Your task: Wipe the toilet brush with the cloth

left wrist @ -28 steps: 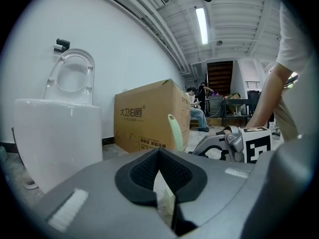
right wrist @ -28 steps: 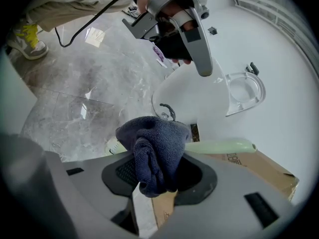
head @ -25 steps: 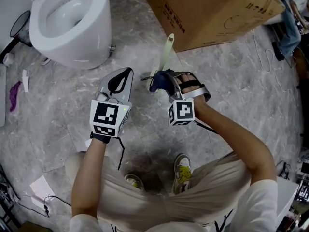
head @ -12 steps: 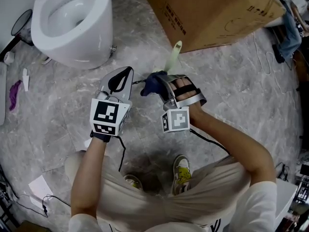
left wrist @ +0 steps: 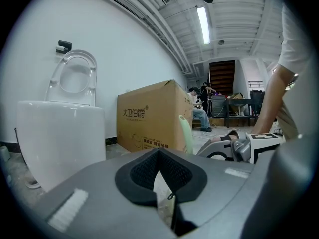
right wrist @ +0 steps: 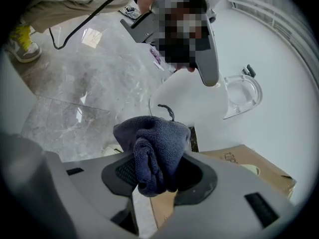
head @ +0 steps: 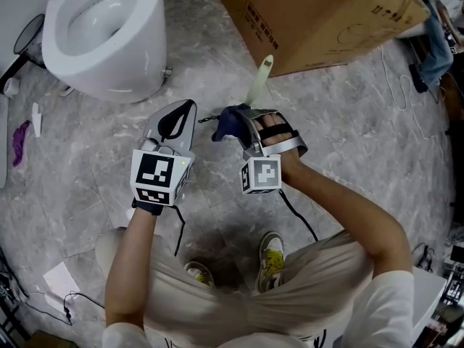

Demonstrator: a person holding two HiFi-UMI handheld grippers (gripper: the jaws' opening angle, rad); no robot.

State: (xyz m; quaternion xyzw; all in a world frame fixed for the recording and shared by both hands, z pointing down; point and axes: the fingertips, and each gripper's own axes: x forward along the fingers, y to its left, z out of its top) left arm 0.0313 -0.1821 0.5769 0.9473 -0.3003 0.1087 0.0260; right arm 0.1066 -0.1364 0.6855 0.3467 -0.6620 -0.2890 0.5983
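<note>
The toilet brush's pale green handle [head: 259,78] slants up toward the cardboard box. Its lower end passes behind the dark blue cloth [head: 228,122], and the brush head is hidden. My right gripper [head: 243,119] is shut on that cloth, which bulges out of the jaws [right wrist: 154,143] as a bunched wad. The handle's tip [right wrist: 251,170] shows just past the right jaw. My left gripper [head: 187,107] sits a little left of the cloth, jaws shut with nothing seen between them [left wrist: 159,156]. In the left gripper view the green handle [left wrist: 186,133] stands just right of the jaws.
A white toilet [head: 109,35] with its seat raised stands at the upper left. A large cardboard box [head: 319,13] fills the upper right. A purple item [head: 20,142] and papers [head: 61,281] lie on the grey marble floor. The person's shoes [head: 272,256] are below the grippers.
The right gripper with the cloth has shifted slightly left and down along the handle. The handle's tip has swung a little to the right. The left gripper stayed put.
</note>
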